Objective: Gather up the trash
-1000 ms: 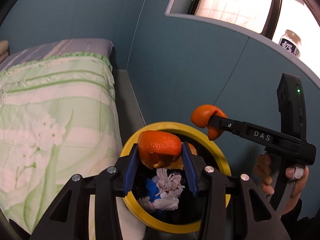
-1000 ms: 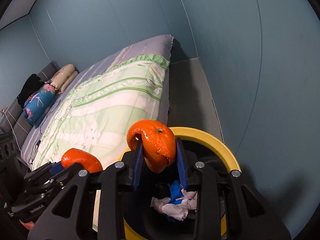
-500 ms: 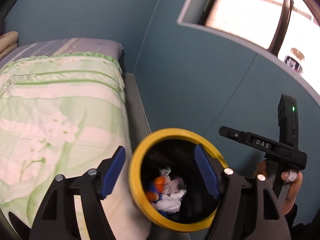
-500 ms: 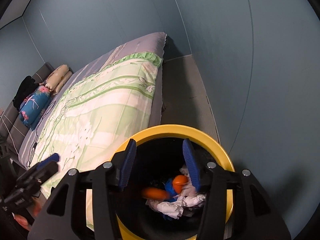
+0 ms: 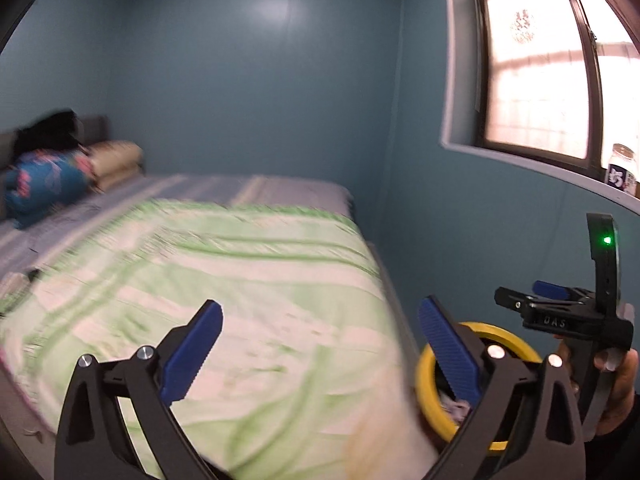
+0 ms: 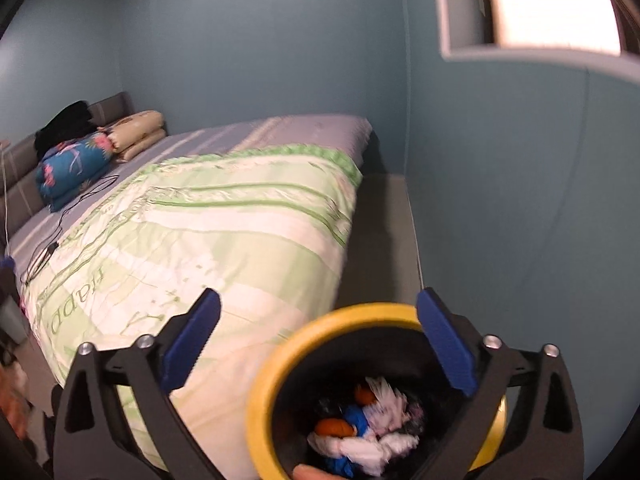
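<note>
The black bin with a yellow rim (image 6: 360, 314) stands on the floor between the bed and the wall. Inside it lie two orange peels (image 6: 336, 426), crumpled white paper (image 6: 384, 444) and a blue scrap (image 6: 358, 420). My right gripper (image 6: 320, 308) hangs above the bin's near left edge, its jaws opening wide with nothing between them. My left gripper (image 5: 320, 320) is over the bed's corner, its jaws also opening and empty, with the bin's rim (image 5: 500, 332) behind its right finger. The right gripper (image 5: 532, 300), held by a hand (image 5: 616, 380), shows at the right of the left wrist view.
A bed with a green-and-white quilt (image 6: 224, 240) fills the left side, with pillows (image 6: 72, 168) and a black cable (image 6: 76, 208) near its head. A teal wall (image 6: 520, 200) runs along the right. A jar (image 5: 622, 168) stands on the window sill. A narrow floor strip (image 6: 384, 232) lies between bed and wall.
Both grippers let go of their orange peels, which fell into the bin. Both then opened wide, rose and tilted up; the left one swung left over the bed.
</note>
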A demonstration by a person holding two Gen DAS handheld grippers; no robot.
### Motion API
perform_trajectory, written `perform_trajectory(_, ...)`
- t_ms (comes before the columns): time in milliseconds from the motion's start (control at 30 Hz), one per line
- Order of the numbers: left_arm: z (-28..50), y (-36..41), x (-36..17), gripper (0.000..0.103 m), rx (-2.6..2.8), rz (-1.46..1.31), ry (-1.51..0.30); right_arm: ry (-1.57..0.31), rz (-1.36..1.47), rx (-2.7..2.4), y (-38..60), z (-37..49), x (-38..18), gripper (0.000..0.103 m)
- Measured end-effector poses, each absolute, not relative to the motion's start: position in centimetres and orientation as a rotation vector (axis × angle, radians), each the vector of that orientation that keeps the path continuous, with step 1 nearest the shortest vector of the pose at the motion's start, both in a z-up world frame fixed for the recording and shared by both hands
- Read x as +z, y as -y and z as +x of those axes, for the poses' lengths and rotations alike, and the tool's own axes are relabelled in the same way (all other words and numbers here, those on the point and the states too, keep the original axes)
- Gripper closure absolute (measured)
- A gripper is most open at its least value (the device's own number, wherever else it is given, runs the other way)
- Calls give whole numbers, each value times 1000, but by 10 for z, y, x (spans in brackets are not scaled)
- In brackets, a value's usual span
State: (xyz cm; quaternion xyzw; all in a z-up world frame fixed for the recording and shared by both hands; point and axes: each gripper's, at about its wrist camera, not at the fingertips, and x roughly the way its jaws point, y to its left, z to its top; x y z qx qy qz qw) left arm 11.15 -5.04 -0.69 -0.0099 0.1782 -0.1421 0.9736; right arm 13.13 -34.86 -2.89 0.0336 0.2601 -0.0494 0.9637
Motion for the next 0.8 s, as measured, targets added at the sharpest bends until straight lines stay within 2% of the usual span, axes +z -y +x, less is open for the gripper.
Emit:
perform_trajectory(400,41,-1,19,8,-81,-74,-234,-186,91,-135,280,80,0,9)
perform_trajectory(800,16,-1,25,8,-57,-111,-161,-197,112,-127,272,71,-5,9)
